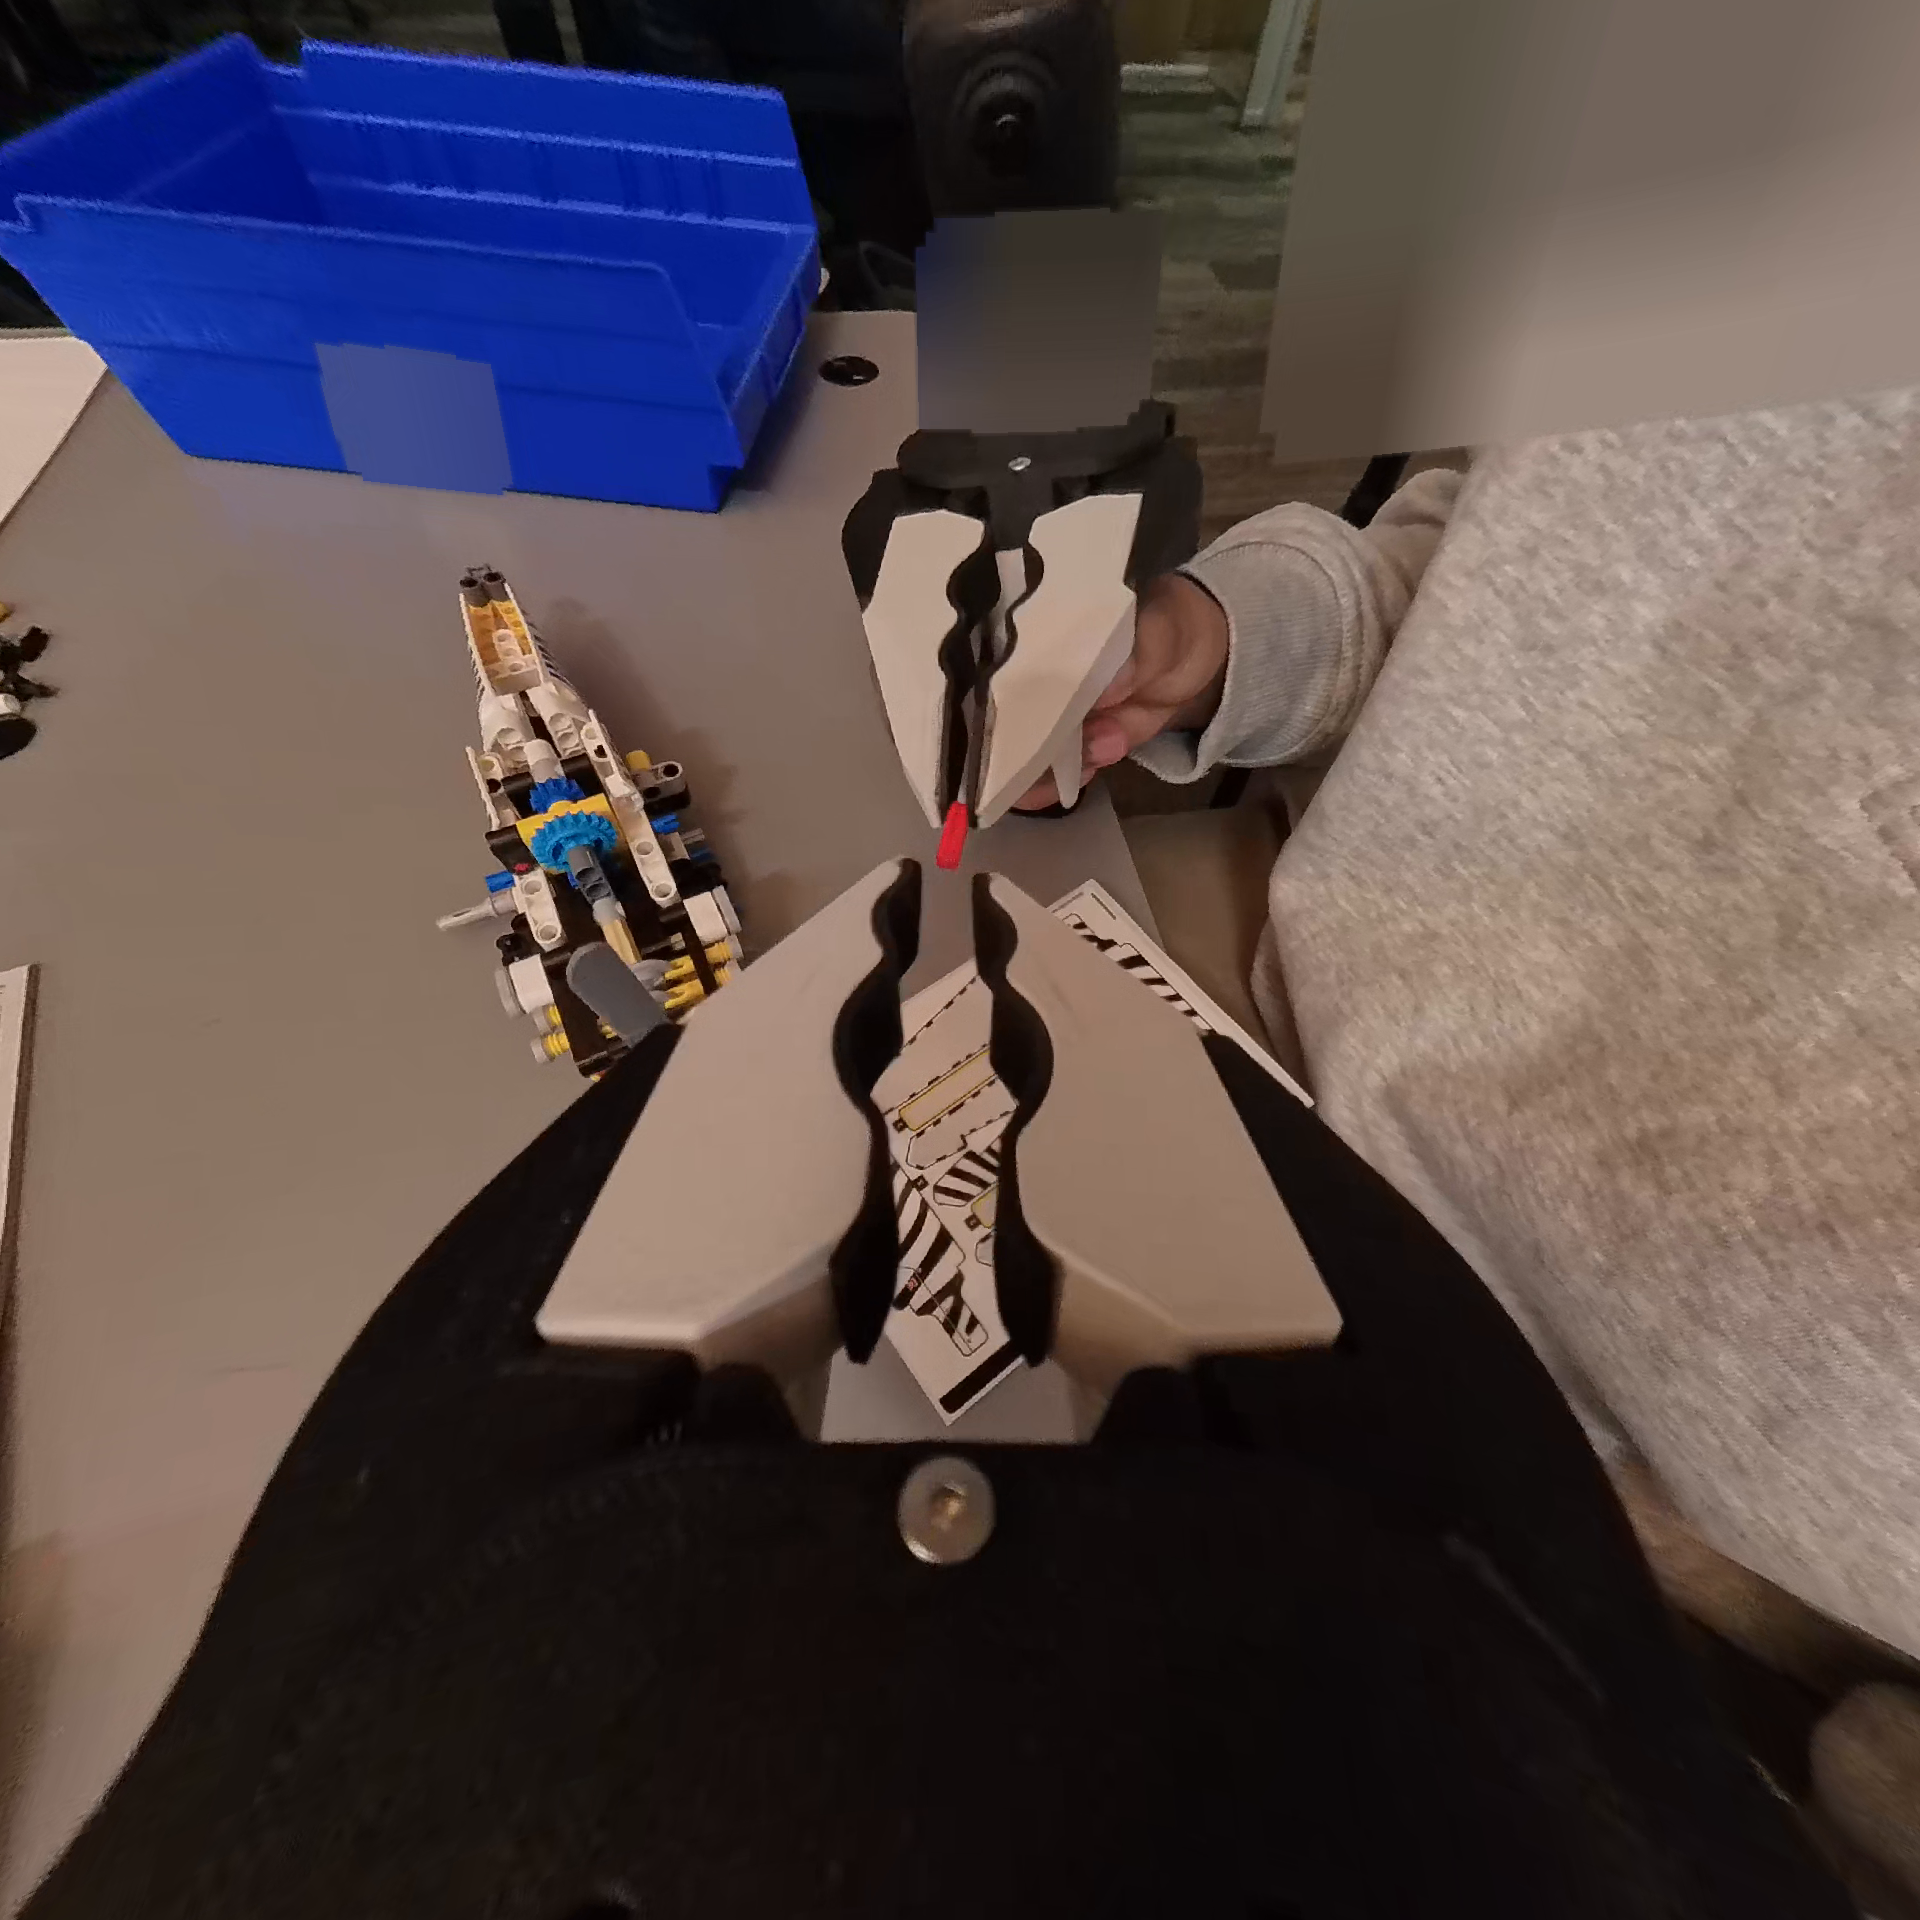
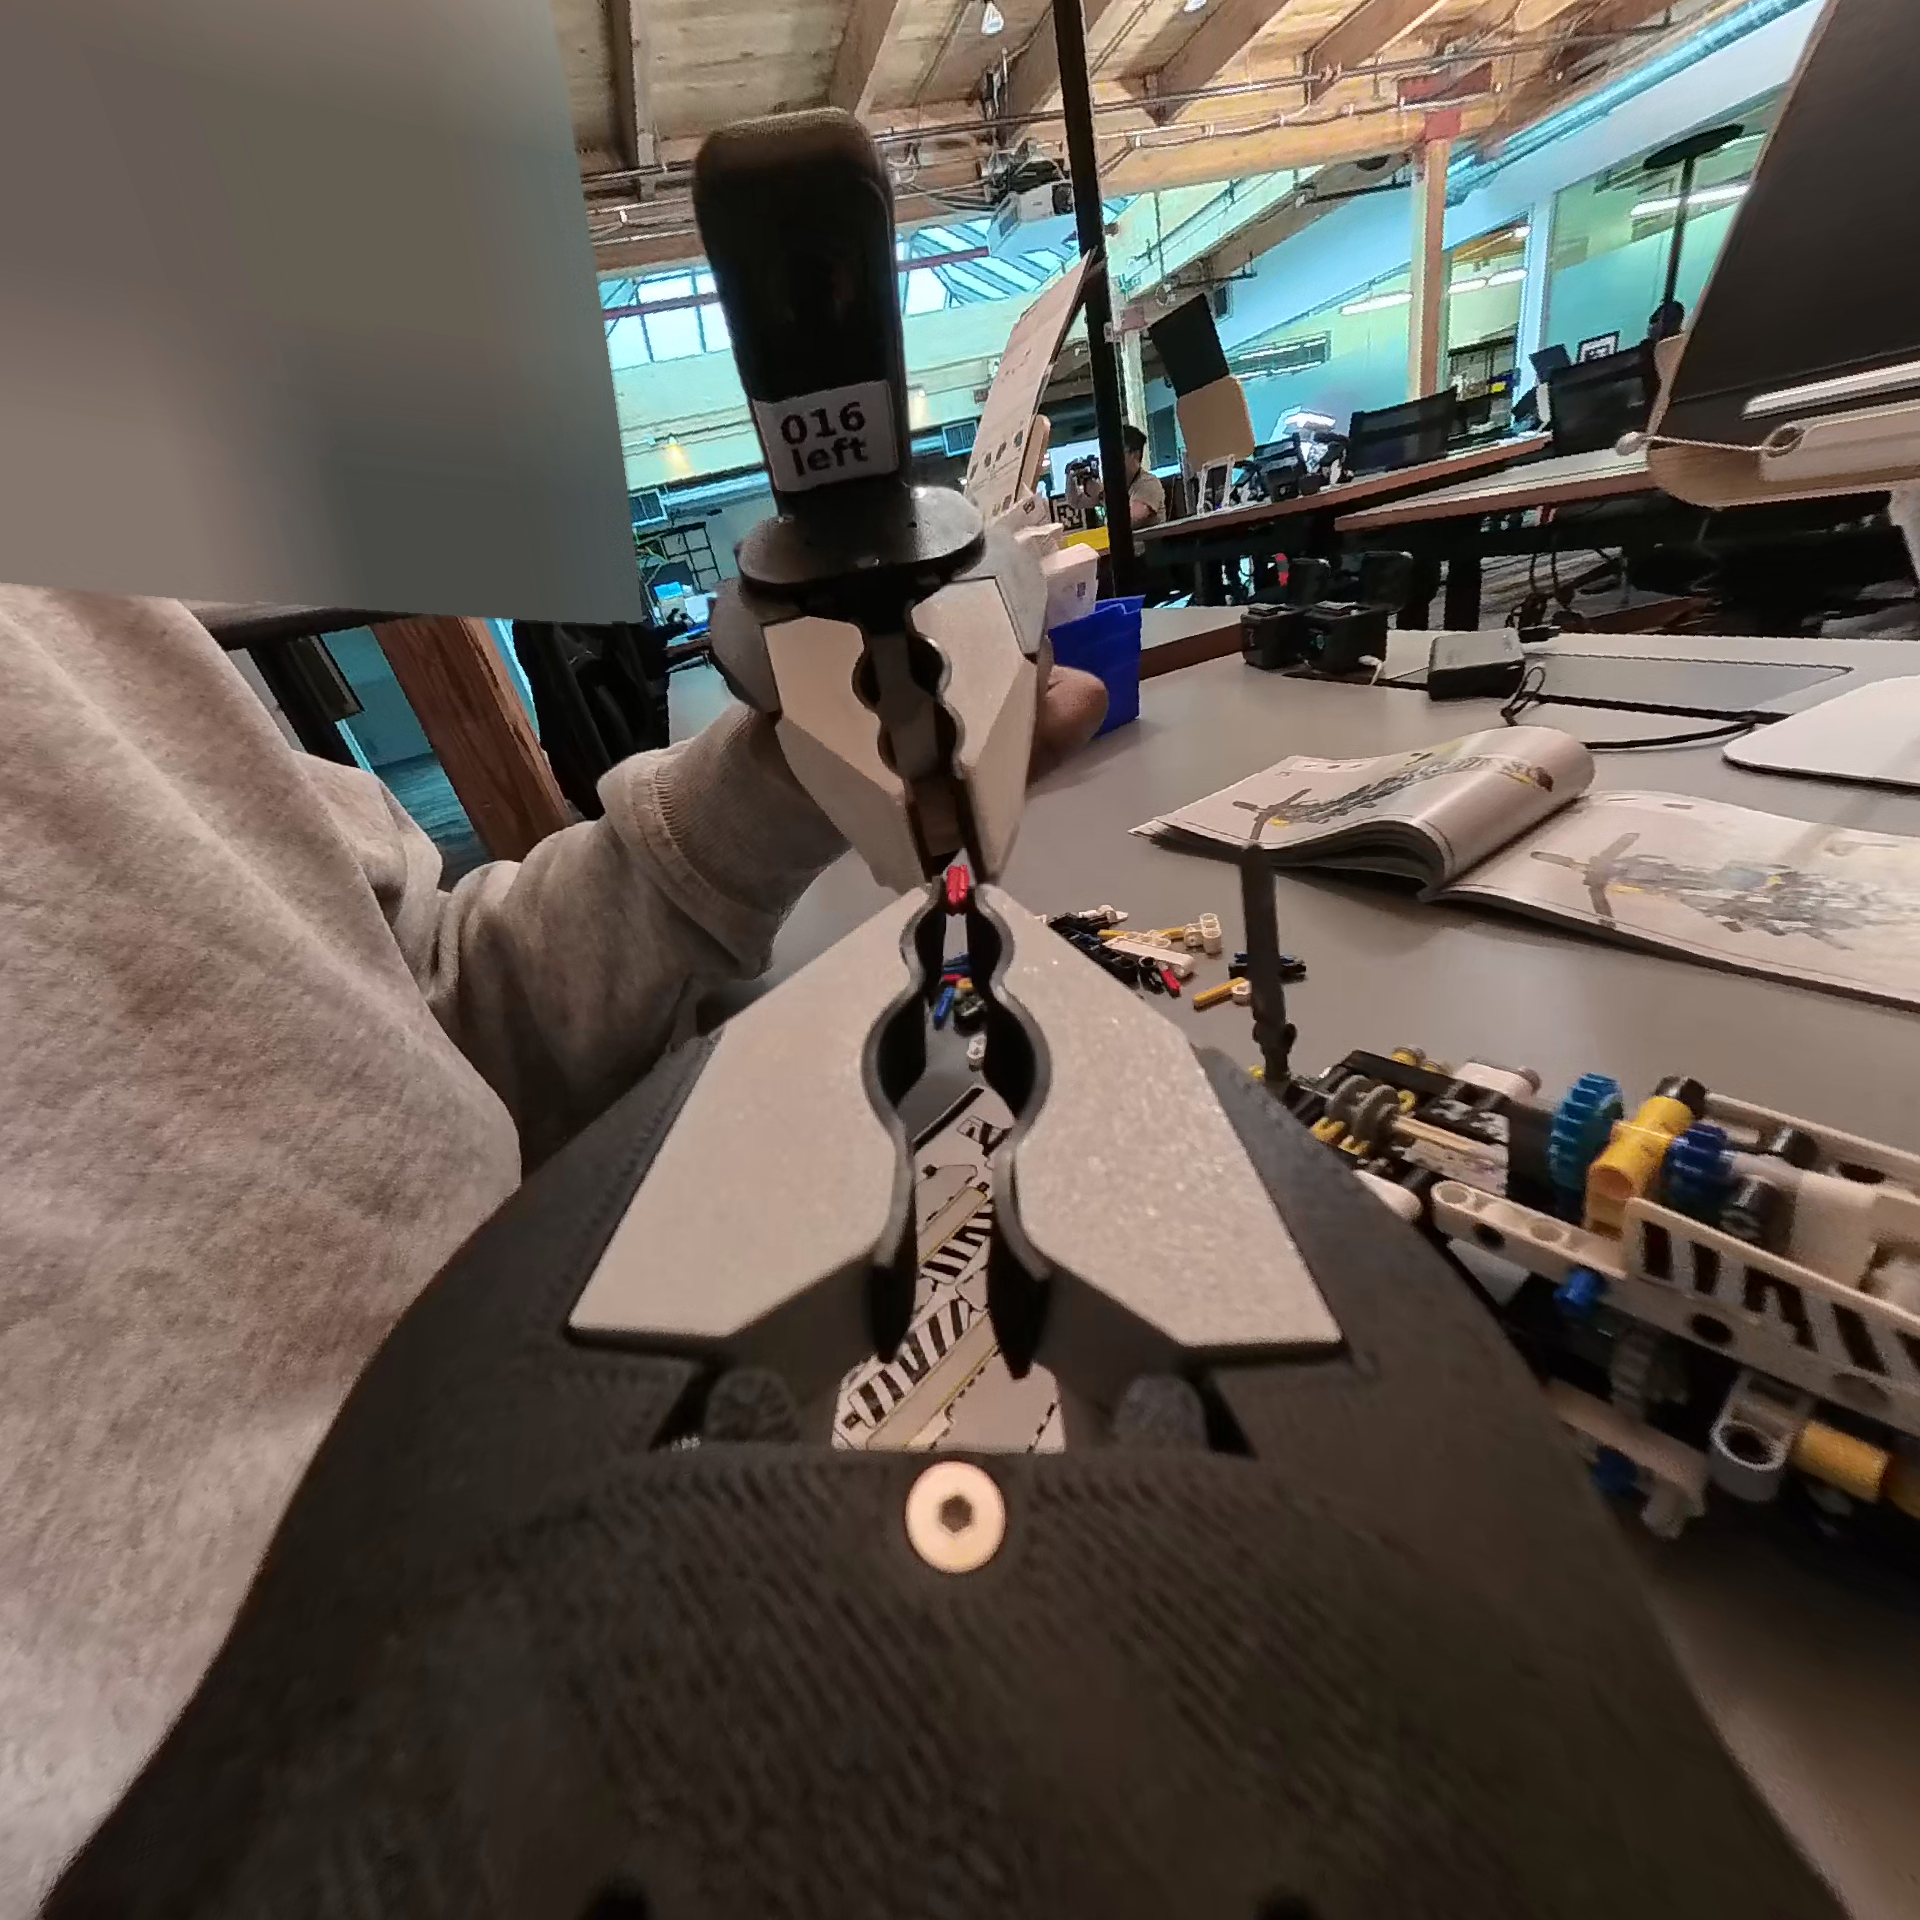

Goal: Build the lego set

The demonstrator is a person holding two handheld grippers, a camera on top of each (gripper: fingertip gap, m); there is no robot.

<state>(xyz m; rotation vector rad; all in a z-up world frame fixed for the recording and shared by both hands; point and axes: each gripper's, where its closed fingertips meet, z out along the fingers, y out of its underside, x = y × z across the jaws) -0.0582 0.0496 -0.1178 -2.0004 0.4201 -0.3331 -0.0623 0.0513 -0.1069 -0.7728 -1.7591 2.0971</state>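
My right gripper (image 2: 958, 904) is shut on a small red pin (image 2: 956, 888), which sticks out past its tips. In the left wrist view the right gripper (image 1: 961, 816) comes in from above with the red pin (image 1: 950, 844) pointing down. My left gripper (image 1: 948, 894) is open by a narrow gap, tip to tip with the right one, and the pin's free end hangs just beyond its tips. The left gripper also shows in the right wrist view (image 2: 951, 857). The partly built white, black and yellow lego model (image 1: 582, 831) with blue gears lies on the grey table (image 1: 260, 623), left of both grippers.
A blue bin (image 1: 416, 260) stands at the table's back left. A sticker sheet (image 1: 951, 1153) lies under my left gripper. An open instruction booklet (image 2: 1558, 831) and loose pieces (image 2: 1143, 945) lie beyond the model (image 2: 1558, 1195). A black axle (image 2: 1262, 966) stands up from it. A person's grey sleeve (image 1: 1299, 623) is close. Left and right tips are no more than a few centimetres apart.
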